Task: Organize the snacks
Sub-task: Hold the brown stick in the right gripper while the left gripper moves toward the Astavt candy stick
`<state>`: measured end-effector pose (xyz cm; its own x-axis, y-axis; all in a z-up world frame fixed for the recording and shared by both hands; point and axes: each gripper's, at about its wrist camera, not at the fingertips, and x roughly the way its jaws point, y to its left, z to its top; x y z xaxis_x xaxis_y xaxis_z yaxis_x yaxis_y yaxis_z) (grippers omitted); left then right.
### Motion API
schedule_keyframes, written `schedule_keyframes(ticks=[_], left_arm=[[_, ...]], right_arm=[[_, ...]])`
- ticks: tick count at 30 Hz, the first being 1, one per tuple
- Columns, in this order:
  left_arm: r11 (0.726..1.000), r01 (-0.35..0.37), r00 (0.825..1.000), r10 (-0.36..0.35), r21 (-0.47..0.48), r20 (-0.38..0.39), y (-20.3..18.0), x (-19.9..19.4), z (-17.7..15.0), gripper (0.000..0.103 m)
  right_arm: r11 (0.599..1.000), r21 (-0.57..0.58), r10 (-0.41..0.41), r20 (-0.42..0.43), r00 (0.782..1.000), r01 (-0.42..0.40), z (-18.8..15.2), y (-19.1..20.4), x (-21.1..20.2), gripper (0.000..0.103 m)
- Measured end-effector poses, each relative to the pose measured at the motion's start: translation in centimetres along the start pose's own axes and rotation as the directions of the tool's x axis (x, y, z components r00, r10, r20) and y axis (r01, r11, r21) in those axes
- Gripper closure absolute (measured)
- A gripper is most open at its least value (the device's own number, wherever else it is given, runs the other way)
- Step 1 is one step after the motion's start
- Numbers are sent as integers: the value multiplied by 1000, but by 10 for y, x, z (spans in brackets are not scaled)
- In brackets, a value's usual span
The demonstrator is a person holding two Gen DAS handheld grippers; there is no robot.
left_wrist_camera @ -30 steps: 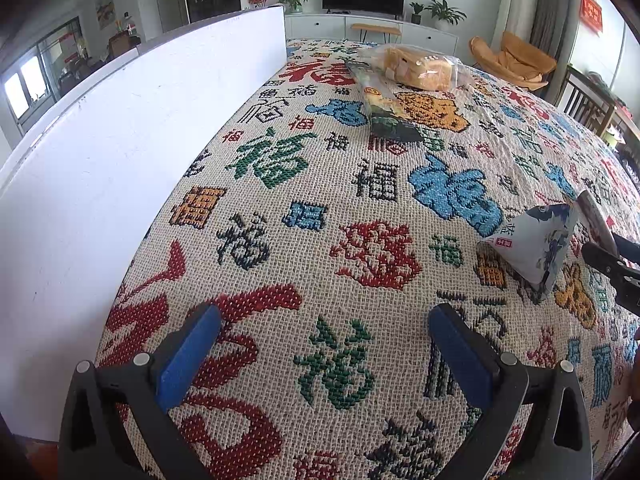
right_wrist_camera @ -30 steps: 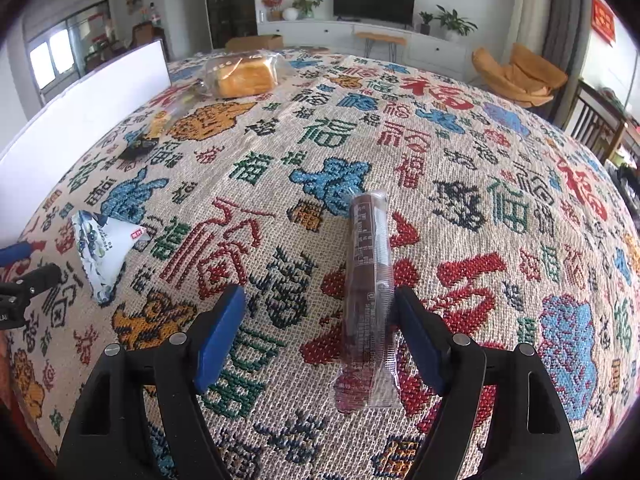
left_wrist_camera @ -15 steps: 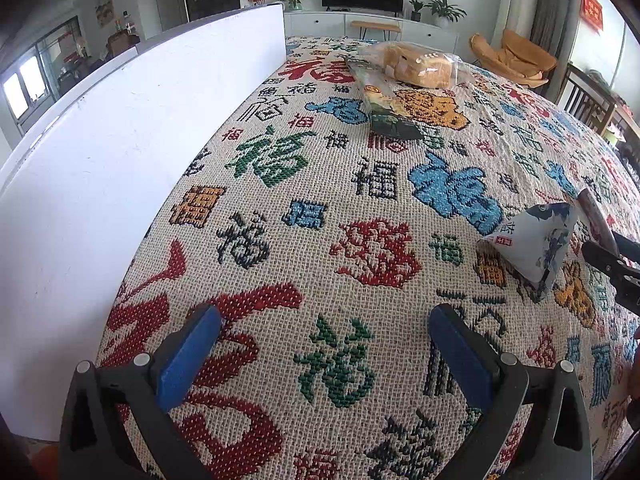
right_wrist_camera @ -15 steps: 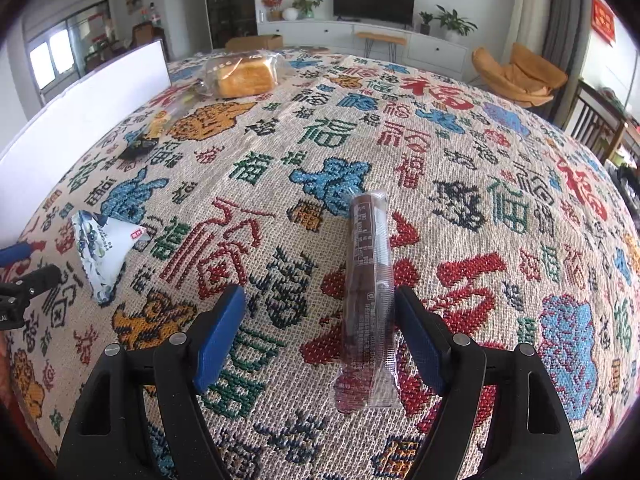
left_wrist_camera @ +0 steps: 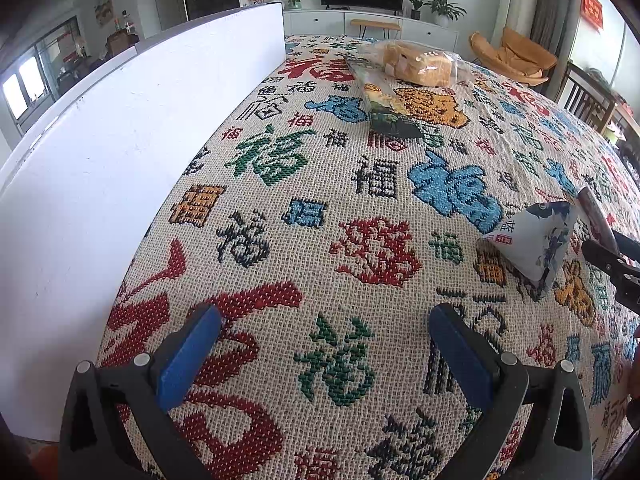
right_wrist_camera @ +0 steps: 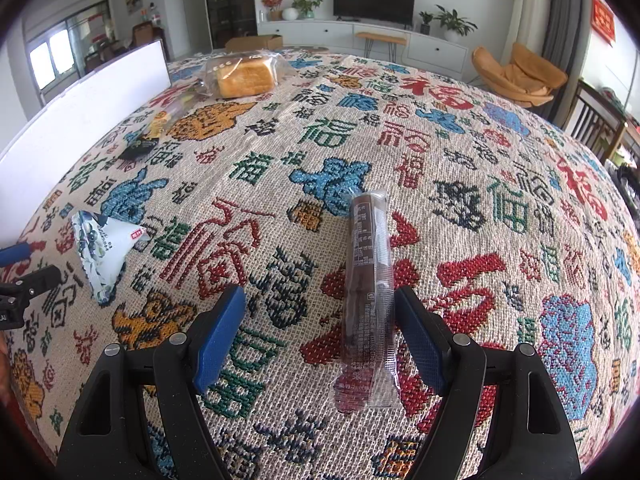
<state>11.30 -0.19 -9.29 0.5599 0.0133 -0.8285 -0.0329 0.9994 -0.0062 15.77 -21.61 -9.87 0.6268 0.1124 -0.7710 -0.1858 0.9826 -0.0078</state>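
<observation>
Bench cloth point(left_wrist_camera: 360, 208), woven characters. White board point(left_wrist_camera: 120, 152) along its edge, fullest in left view. Bagged bread point(right_wrist_camera: 244, 76) far end, long green packet point(left_wrist_camera: 380, 100) beside. Triangular blue-white packet point(right_wrist_camera: 104, 248) between both tongs. Brown wrapped bar point(right_wrist_camera: 368, 280): clear only in right view, inside right tongs point(right_wrist_camera: 320, 328), spread, right pad beside it. Left tongs point(left_wrist_camera: 324, 352) spread, empty.

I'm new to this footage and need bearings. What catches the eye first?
The patterned tablecloth fills both views. A long brown snack bar lies between the right gripper's open jaws, close to one jaw. A blue-and-white triangular packet sits between the grippers, bagged bread at the far end.
</observation>
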Motion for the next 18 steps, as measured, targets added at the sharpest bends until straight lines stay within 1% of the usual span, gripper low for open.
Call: schedule_keyframes(ticks=[18], left_arm=[[1000,0,1000,0,1,-2,0,0,0,0]], right_arm=[[1000,0,0,1,1000,0,0,0,0,24]])
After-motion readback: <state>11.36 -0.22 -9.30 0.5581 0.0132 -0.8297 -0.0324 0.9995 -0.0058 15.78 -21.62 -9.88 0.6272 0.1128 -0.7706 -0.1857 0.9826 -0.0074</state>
